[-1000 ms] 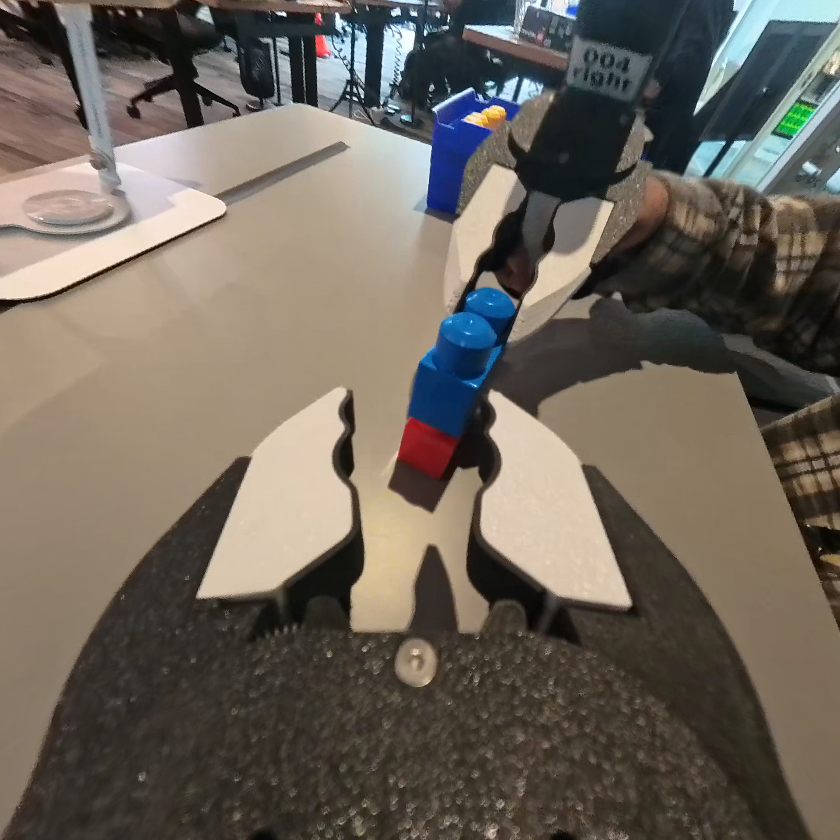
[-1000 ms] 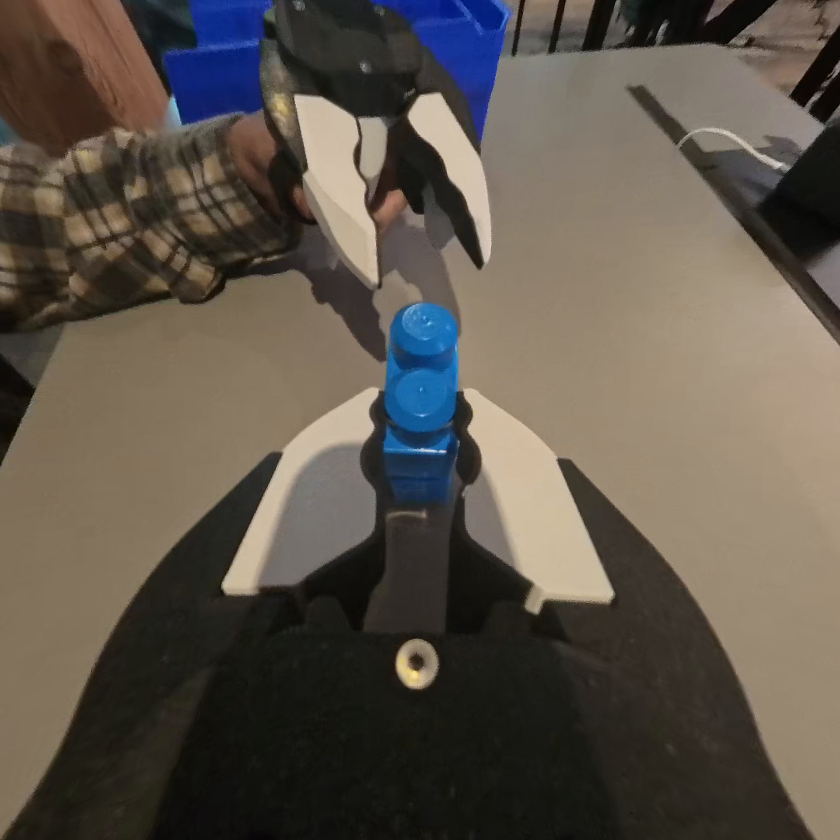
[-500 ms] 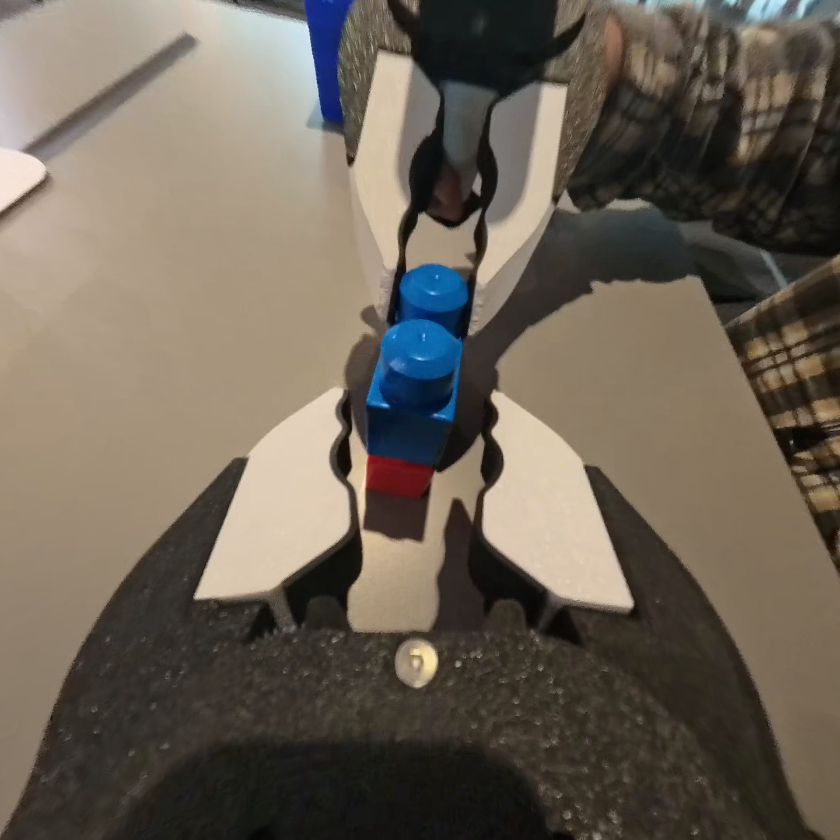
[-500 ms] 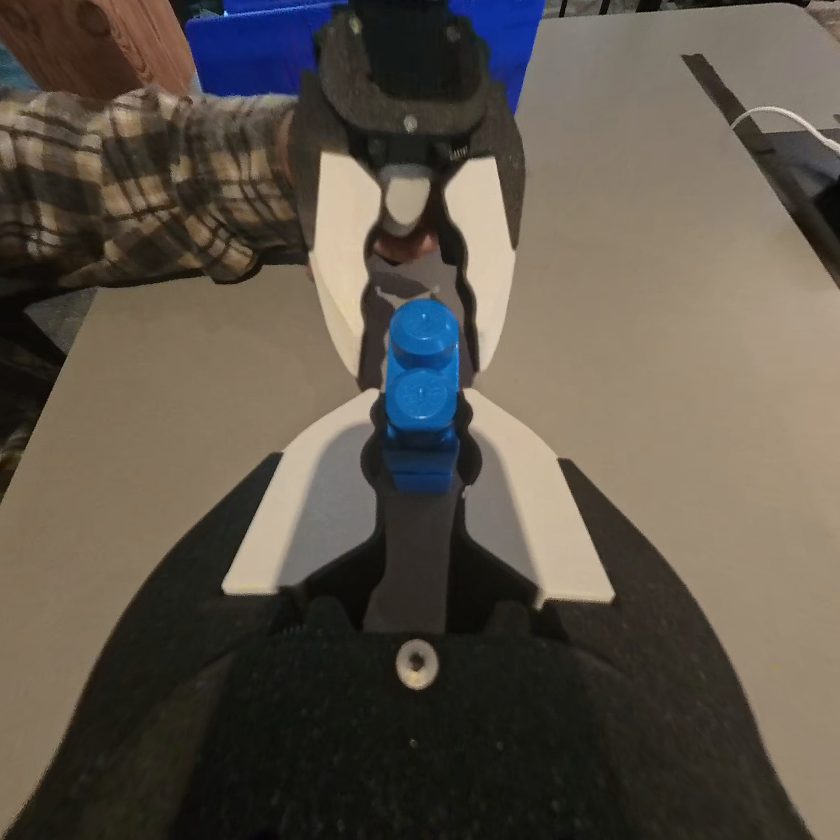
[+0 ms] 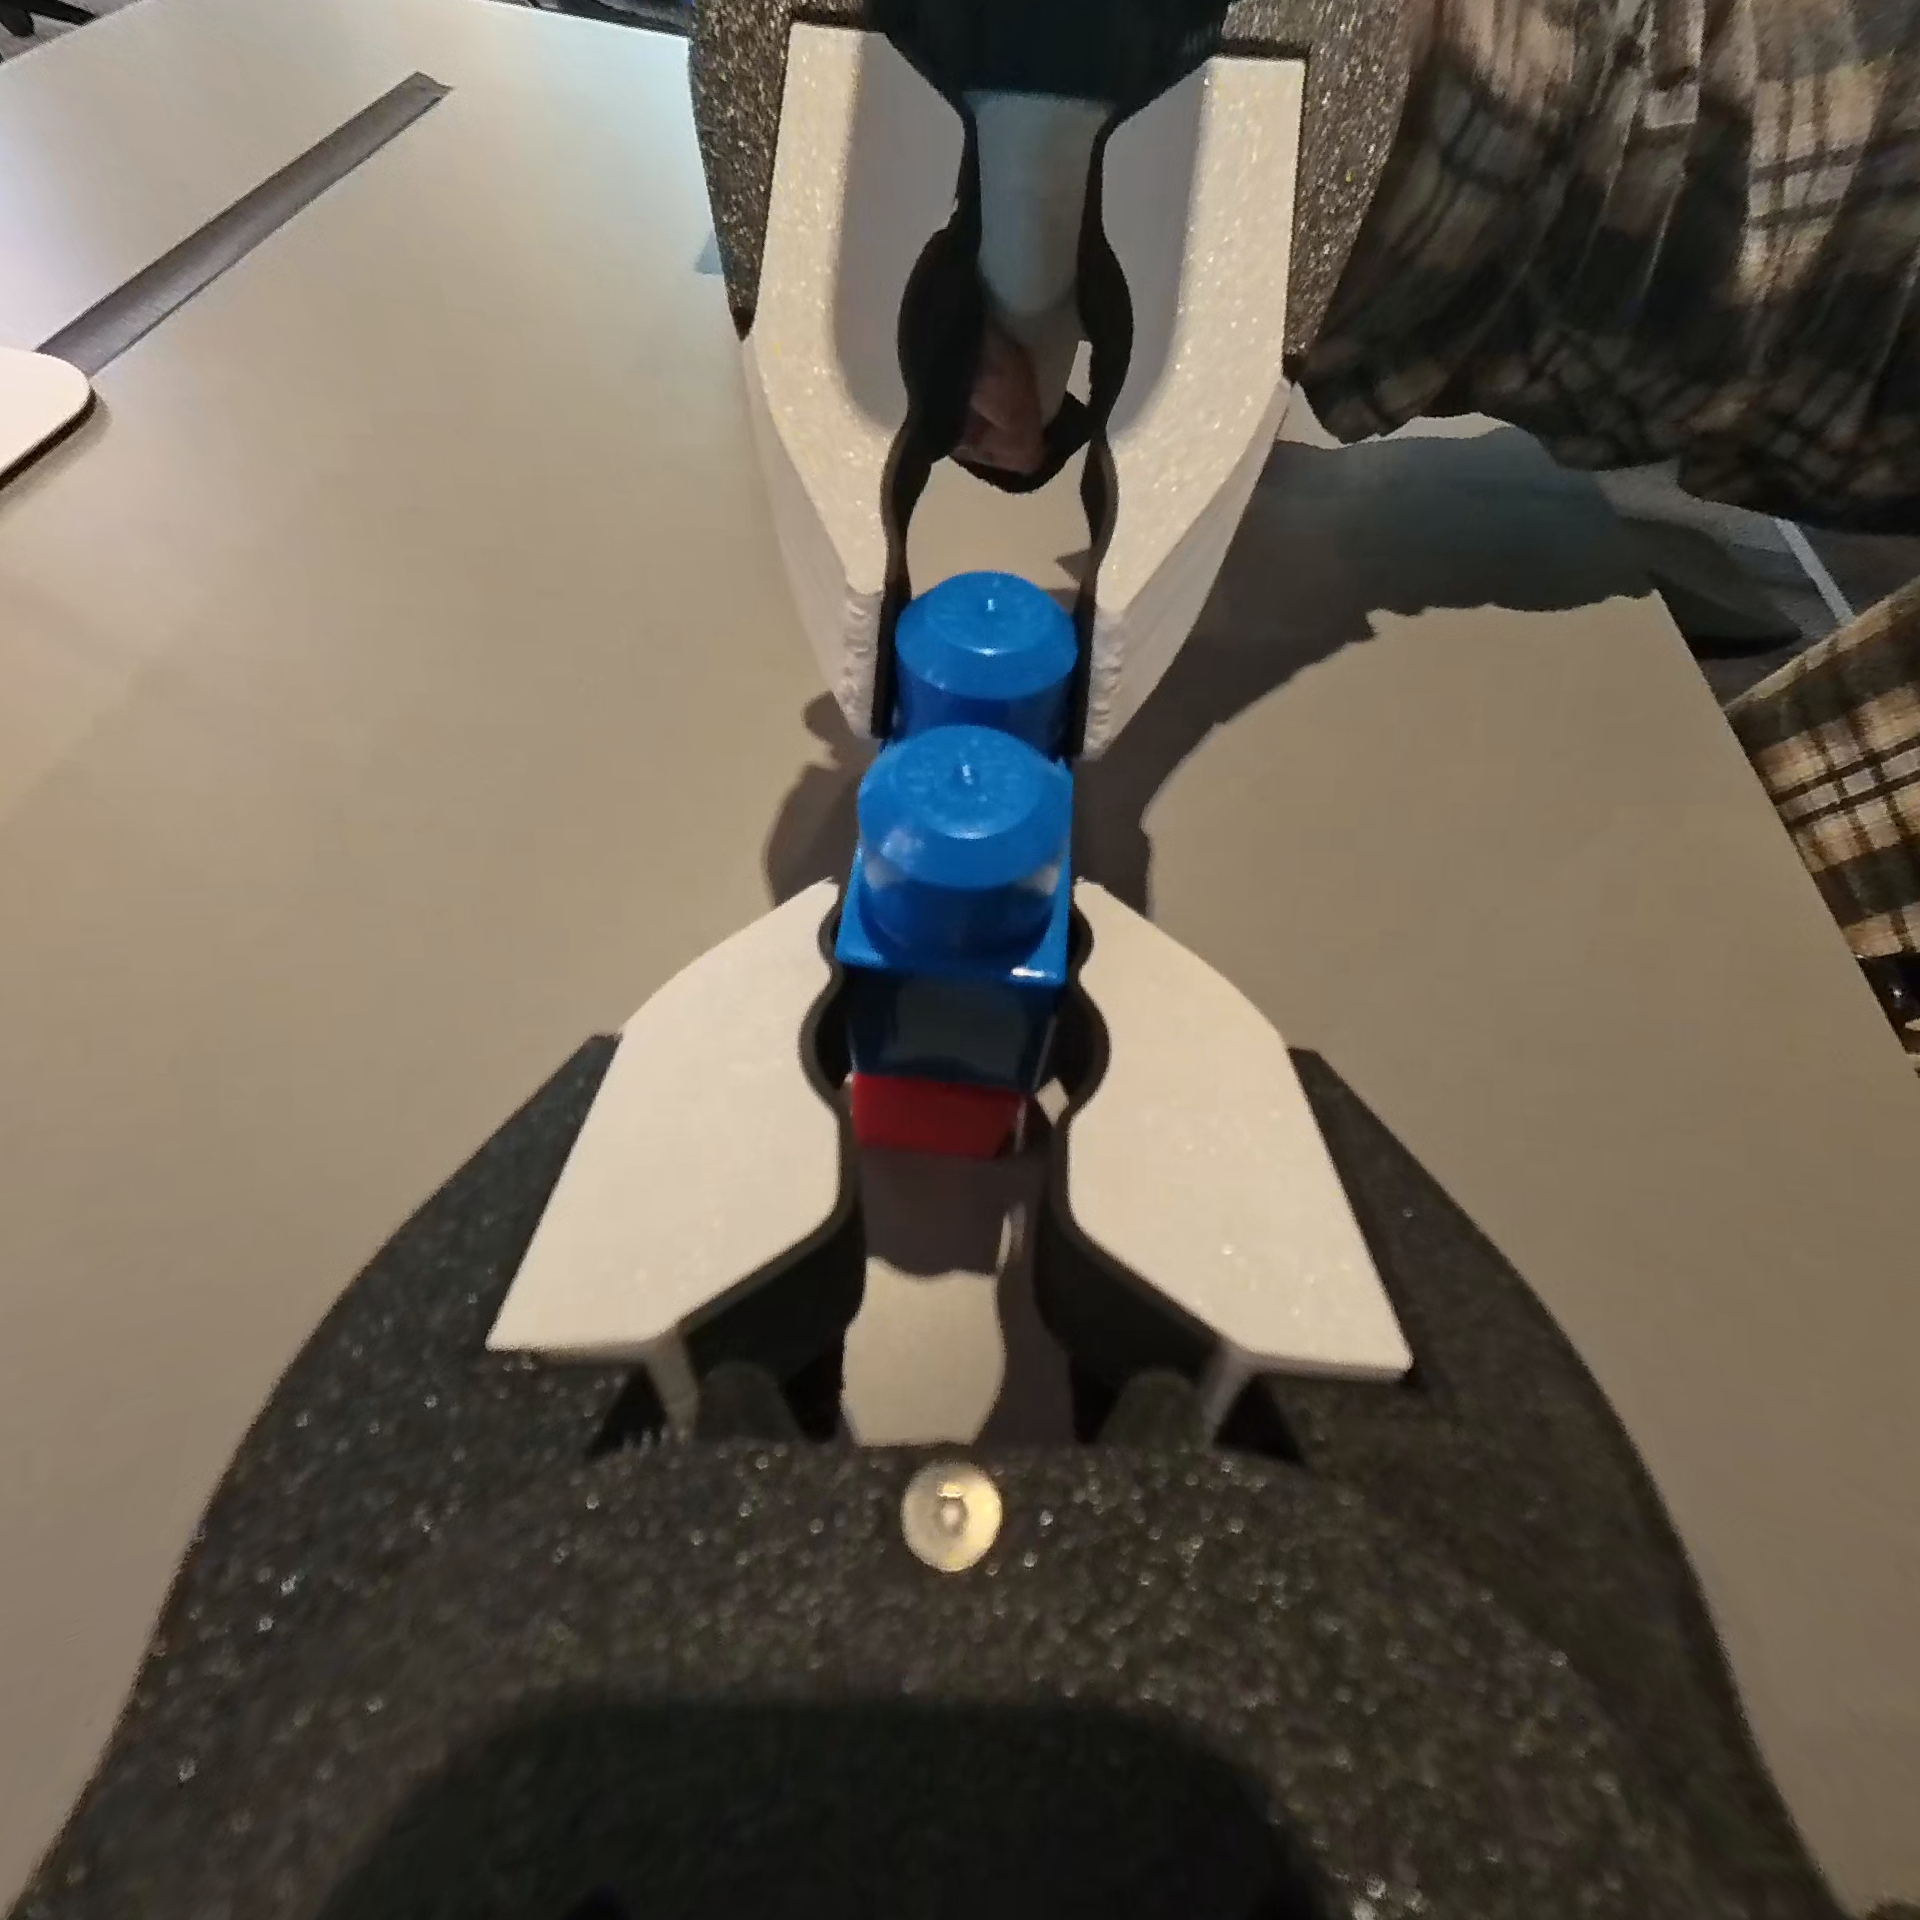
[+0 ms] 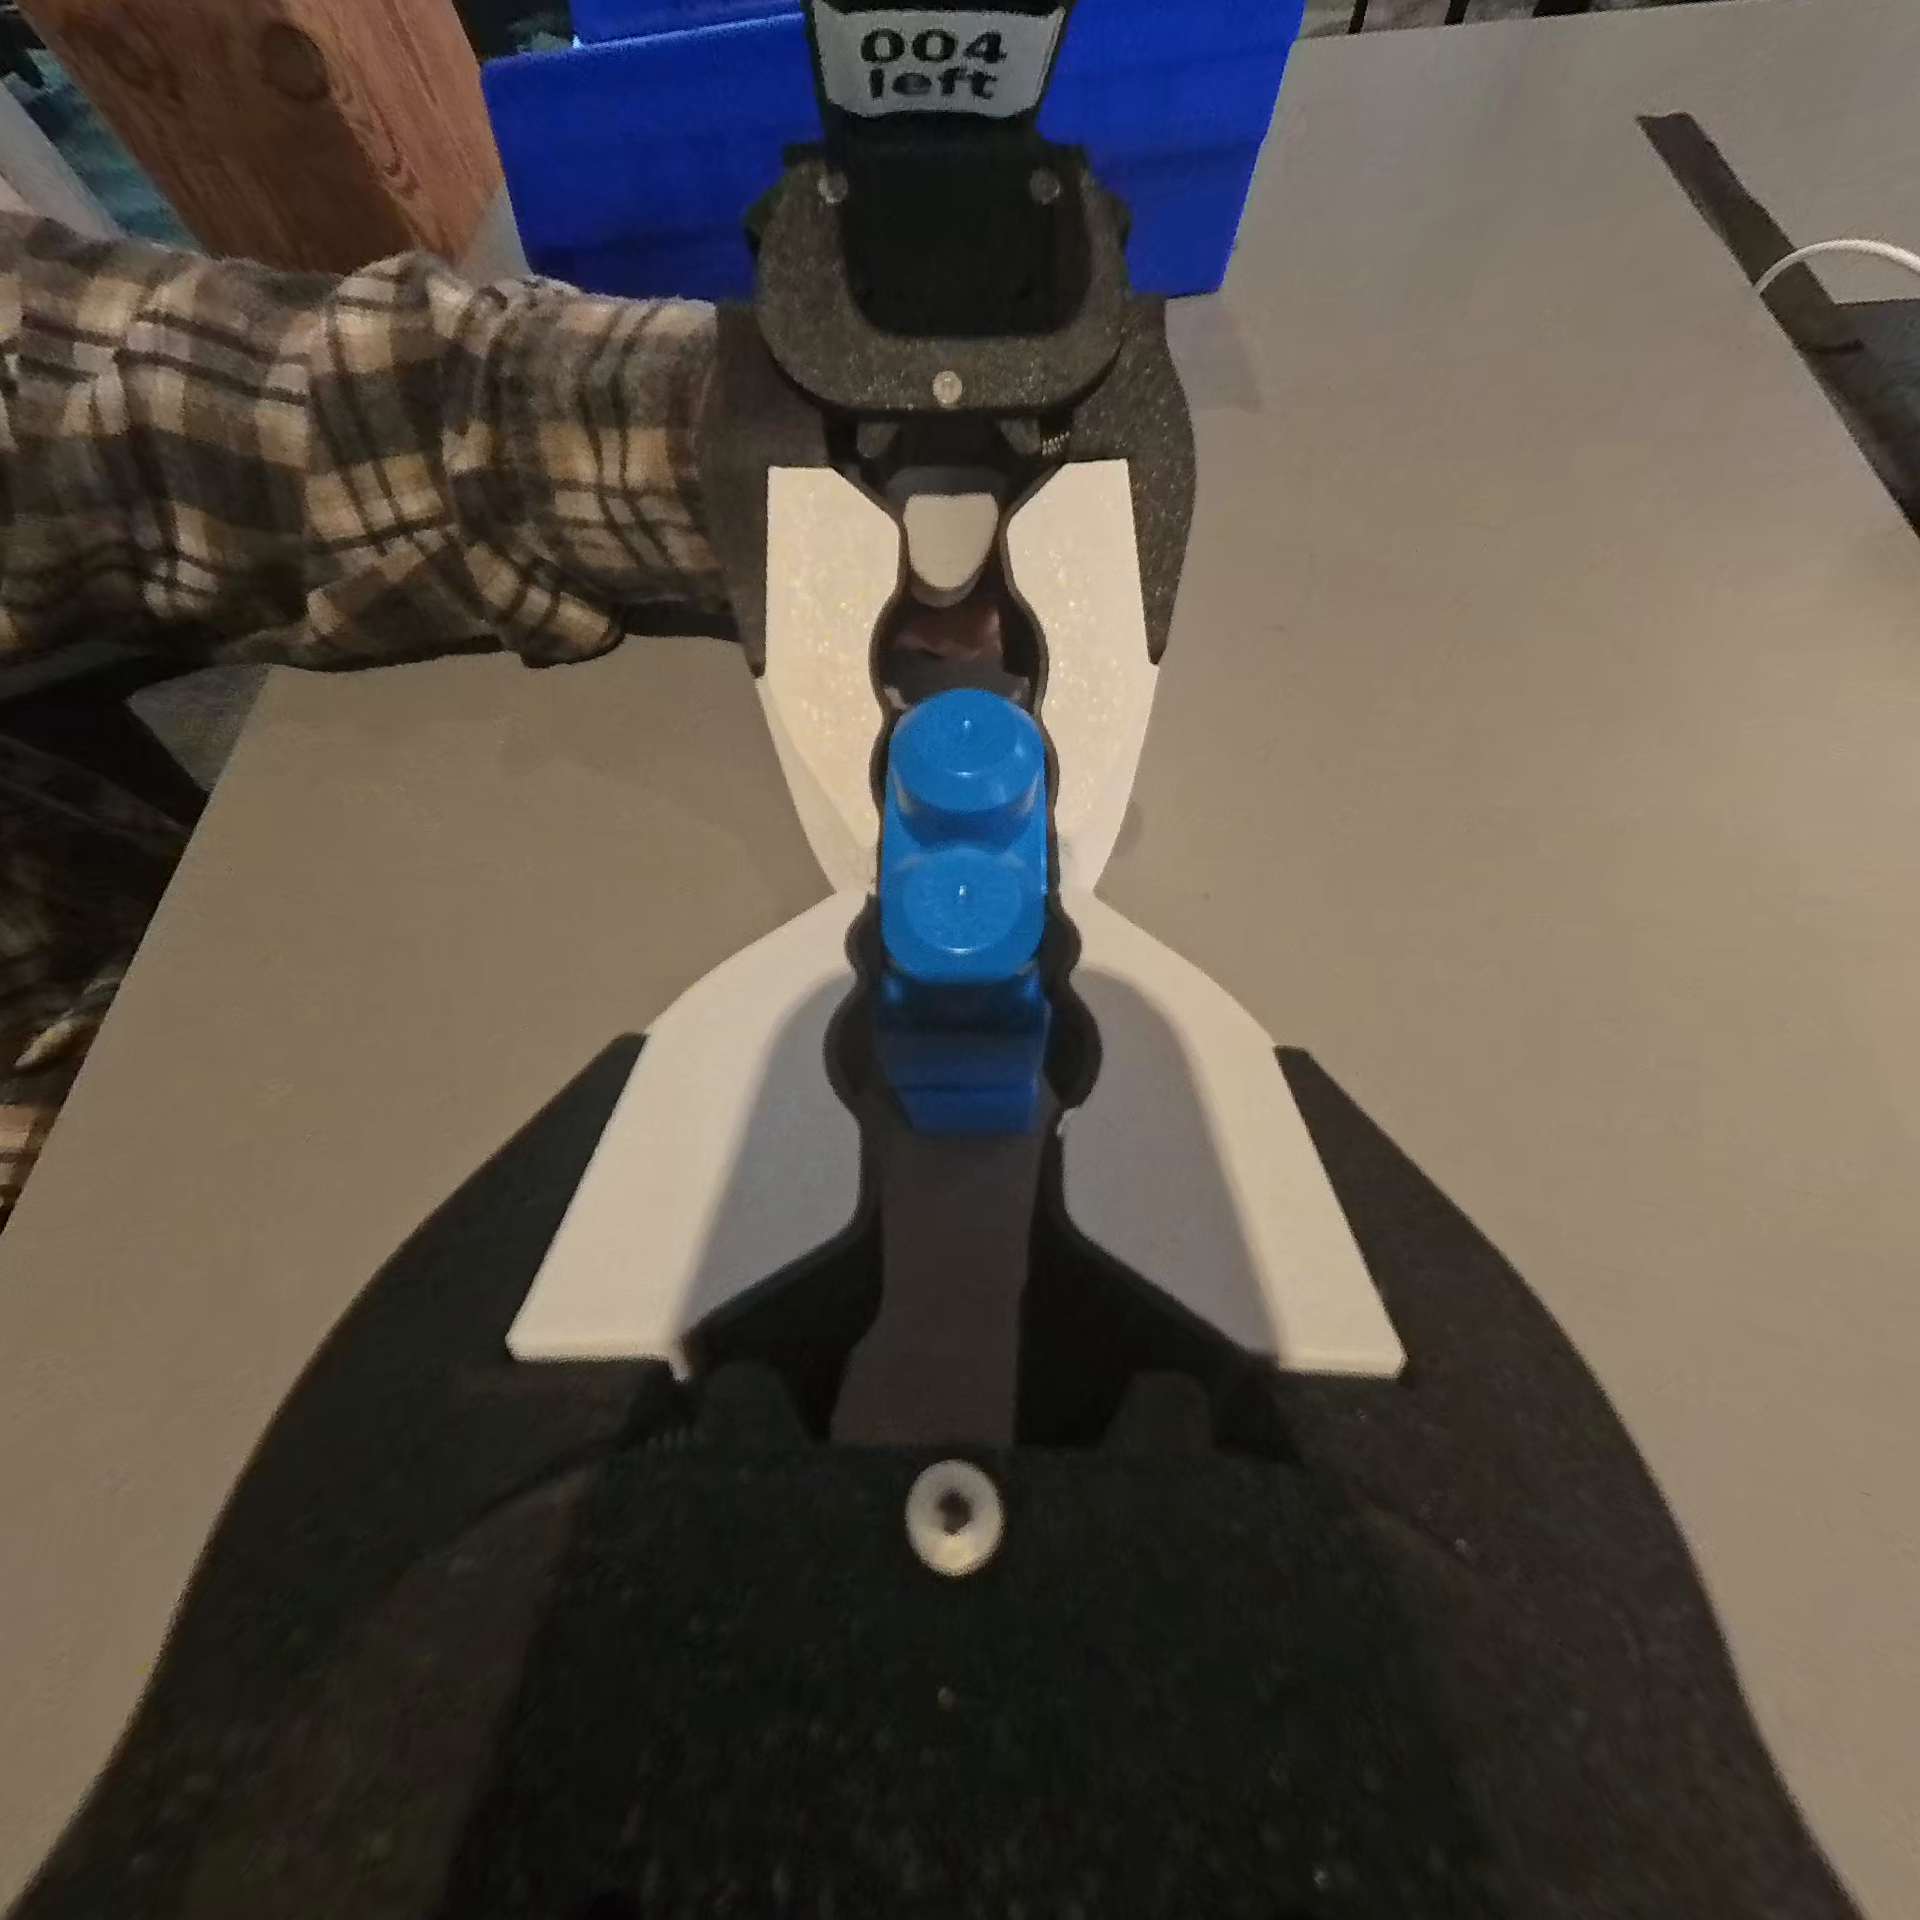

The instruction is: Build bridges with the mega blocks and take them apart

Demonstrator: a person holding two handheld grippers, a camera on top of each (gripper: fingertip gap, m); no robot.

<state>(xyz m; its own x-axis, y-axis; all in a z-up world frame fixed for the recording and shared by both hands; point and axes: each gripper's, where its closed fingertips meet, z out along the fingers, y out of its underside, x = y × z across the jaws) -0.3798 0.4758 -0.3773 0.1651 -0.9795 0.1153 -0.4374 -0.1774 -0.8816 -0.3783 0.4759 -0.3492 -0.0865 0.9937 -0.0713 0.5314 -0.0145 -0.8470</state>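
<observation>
A blue two-stud block [image 5: 961, 831] sits on a red block [image 5: 930, 1112] on the grey table [image 5: 416, 727]. My left gripper [image 5: 956, 904] is closed against the sides of this stack at its near end; I cannot tell which of the two blocks its pads press. My right gripper [image 6: 961, 914] is shut on the other end of the blue block [image 6: 961, 904]. A lower blue layer [image 6: 966, 1101] shows under it there. The two grippers face each other tip to tip. The right gripper also shows in the left wrist view [image 5: 982, 717] and the left gripper in the right wrist view [image 6: 966, 868].
A blue bin [image 6: 644, 156] stands behind the left gripper, beside a wooden post [image 6: 260, 125]. Plaid sleeves [image 6: 364, 468] reach in from the table edge. A dark strip [image 5: 239, 218] and a white board corner [image 5: 31, 405] lie far left. A white cable [image 6: 1808, 260] lies at the far right. Both grippers' tips are close together, under 4 cm apart.
My left gripper has moved in from the side, lined up with the stack and closed on it. My right gripper has stayed shut on the blue block.
</observation>
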